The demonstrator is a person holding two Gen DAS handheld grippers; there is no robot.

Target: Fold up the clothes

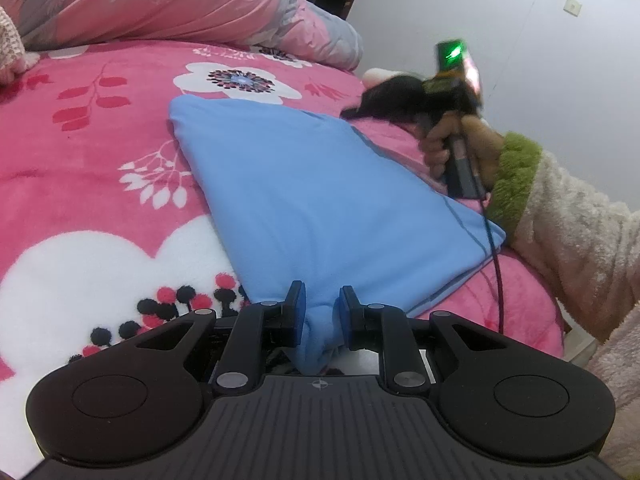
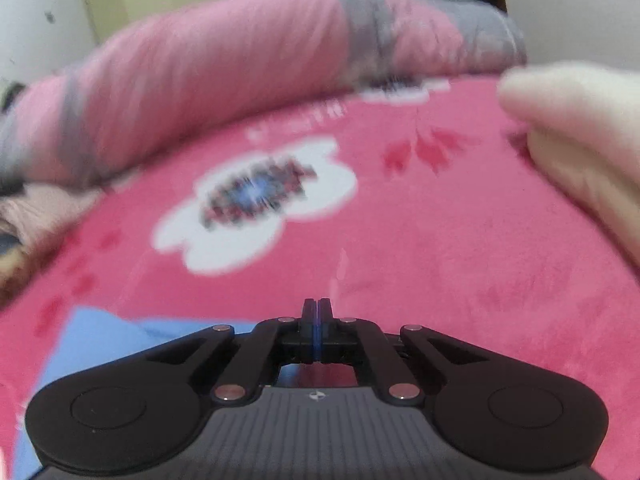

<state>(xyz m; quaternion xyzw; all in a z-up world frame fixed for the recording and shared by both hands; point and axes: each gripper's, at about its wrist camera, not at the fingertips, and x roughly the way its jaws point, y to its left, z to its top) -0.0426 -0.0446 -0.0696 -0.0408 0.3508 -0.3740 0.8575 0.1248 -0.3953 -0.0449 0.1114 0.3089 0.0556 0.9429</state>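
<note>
The left tongs pinch the blue garment's near corner on the bed mid-fold, while the right tongs, clenched on nothing, must next regrip its far edge.

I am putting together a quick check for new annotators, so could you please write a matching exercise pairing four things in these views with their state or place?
Column one:
1. left gripper
2. right gripper
3. blue garment
4. rolled quilt

Column two:
A. shut with nothing between its pads
B. bundled at the far end of the bed
C. spread flat on the pink floral blanket
D. shut on a bunched edge of cloth

Right pairs: 1-D, 2-A, 3-C, 4-B
</note>
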